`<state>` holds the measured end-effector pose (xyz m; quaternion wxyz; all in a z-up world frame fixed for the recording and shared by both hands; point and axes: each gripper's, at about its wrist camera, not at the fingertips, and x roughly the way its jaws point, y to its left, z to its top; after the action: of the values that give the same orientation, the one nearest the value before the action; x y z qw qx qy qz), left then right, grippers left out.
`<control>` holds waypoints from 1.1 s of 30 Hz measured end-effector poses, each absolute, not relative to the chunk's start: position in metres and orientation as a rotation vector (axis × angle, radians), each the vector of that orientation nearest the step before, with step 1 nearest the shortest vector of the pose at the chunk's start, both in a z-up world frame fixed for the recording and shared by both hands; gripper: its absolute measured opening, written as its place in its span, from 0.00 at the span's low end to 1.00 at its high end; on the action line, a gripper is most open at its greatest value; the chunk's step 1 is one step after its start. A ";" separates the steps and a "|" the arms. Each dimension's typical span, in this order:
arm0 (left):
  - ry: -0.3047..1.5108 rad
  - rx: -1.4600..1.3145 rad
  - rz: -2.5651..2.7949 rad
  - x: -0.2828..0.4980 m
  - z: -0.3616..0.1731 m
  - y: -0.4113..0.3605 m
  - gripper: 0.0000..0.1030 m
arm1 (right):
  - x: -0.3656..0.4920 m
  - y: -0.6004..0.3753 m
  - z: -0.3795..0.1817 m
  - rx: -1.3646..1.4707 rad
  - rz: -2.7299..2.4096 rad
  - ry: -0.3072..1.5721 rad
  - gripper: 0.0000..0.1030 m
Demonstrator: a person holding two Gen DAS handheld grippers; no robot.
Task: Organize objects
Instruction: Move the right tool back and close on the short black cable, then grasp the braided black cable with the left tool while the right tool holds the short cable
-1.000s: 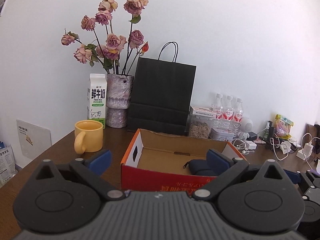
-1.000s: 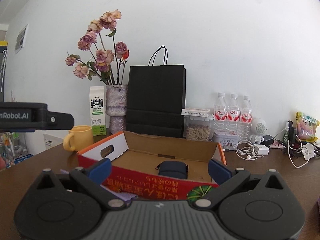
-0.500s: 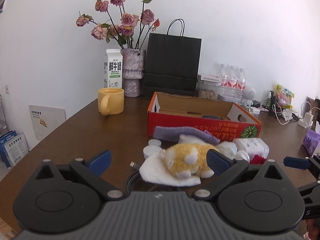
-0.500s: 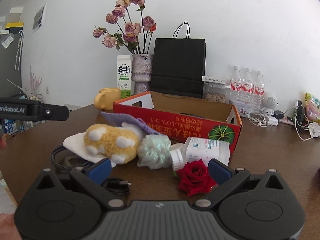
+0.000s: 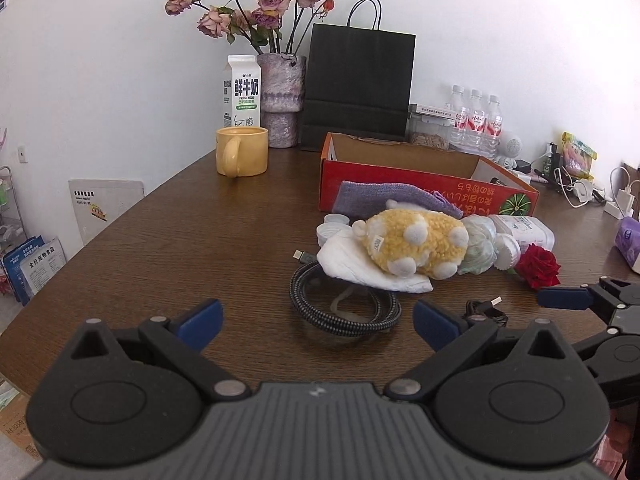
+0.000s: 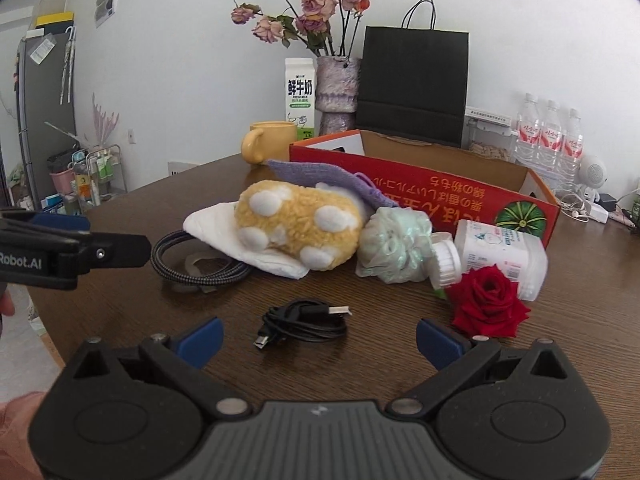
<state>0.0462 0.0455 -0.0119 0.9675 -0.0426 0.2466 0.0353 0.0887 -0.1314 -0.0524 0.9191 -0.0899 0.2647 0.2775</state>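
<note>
Now that both grippers have pulled back from the box (image 6: 420, 196), left gripper (image 5: 316, 320) and right gripper (image 6: 318, 334) hang open and empty over the pile, so next pick looks like the black cable (image 6: 304, 320).

**Both grippers spread wide, holding nothing**

The left gripper (image 5: 318, 320) hovers low with its blue-padded fingers (image 5: 200, 319) far apart. The right gripper (image 6: 318, 338) sits beside it, level, its fingers (image 6: 438, 342) equally parted and empty.

yellow white-spotted plush toy (image 6: 298, 230), red rose (image 6: 490, 302)
</note>
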 end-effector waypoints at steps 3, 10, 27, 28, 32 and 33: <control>0.501 -0.096 0.079 0.045 -0.013 0.049 1.00 | 0.098 -0.121 -0.055 -0.184 0.555 0.566 1.00; 0.506 -0.119 0.095 0.044 -0.017 0.058 1.00 | 0.105 -0.118 -0.058 -0.163 0.562 0.590 0.57; 0.602 -0.007 0.019 0.082 -0.024 0.035 1.00 | 0.076 -0.193 -0.043 -0.054 0.449 0.478 0.51; 0.618 0.005 0.015 0.088 -0.024 0.032 1.00 | 0.074 -0.198 -0.043 -0.049 0.440 0.477 0.51; 0.685 0.037 0.017 0.114 -0.026 0.026 1.00 | 0.071 -0.212 -0.043 -0.030 0.415 0.467 0.51; 0.693 0.042 0.015 0.120 -0.027 0.025 1.00 | 0.071 -0.214 -0.043 -0.027 0.411 0.465 0.51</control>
<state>0.1198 0.0252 -0.0266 0.9404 0.0203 0.3394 0.0074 0.0705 -0.2139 -0.0430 0.9521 -0.0131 0.2288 0.2024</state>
